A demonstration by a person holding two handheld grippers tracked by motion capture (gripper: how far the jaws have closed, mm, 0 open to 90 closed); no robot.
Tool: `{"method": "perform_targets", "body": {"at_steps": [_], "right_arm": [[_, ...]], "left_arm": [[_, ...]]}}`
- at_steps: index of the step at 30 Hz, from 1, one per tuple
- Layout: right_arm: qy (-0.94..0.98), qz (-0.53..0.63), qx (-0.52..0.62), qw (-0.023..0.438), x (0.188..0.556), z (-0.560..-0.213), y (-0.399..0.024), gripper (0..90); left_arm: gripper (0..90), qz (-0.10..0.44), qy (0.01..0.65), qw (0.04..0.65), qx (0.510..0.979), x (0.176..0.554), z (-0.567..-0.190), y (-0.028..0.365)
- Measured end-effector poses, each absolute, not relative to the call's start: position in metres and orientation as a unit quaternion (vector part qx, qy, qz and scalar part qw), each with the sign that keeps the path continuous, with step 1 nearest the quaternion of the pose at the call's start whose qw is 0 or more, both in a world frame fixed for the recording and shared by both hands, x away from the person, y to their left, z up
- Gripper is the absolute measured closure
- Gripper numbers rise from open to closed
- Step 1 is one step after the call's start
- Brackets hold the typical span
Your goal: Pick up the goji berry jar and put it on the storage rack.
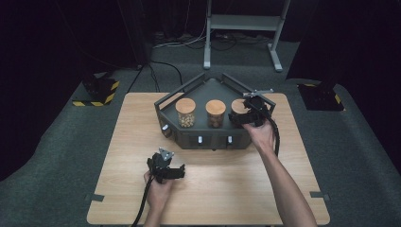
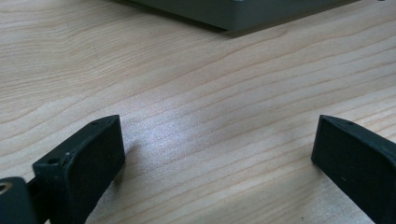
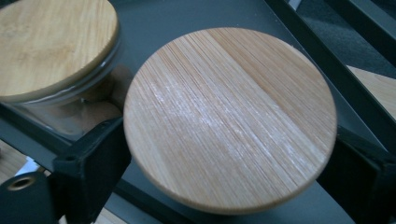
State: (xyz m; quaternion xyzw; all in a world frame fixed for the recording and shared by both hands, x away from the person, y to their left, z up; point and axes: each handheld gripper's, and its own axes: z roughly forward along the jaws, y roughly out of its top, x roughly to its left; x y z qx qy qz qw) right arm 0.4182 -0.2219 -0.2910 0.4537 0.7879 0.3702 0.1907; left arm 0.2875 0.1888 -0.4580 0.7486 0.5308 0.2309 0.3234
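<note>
Three jars with round wooden lids stand in a row in the dark grey rack [image 1: 189, 137] at the far middle of the wooden table [image 1: 118, 142]: the left jar [image 1: 185, 112], the middle jar [image 1: 215, 113] and the right jar [image 3: 231, 116]. Your right gripper [image 1: 246, 116] sits at the right jar, its jaws spread to either side of the lid; whether the pads press on it, you cannot tell. Your left gripper [image 2: 217, 154] rests low over bare table near you, jaws wide apart around nothing.
</note>
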Motion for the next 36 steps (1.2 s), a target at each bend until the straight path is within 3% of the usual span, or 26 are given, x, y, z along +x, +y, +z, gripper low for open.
{"method": "perform_targets", "body": {"at_steps": [12, 36], "right_arm": [[0.782, 0.394, 0.446, 0.187, 0.409, -0.287, -0.229, 2.7], [0.754, 0.450, 0.443, 0.181, 0.386, -0.285, -0.263, 3.6]], "left_arm": [[2.5, 0.231, 0.531, 0.323, 0.749, 0.287, -0.458, 0.189], [2.5, 0.231, 0.531, 0.323, 0.749, 0.287, -0.458, 0.189]]}}
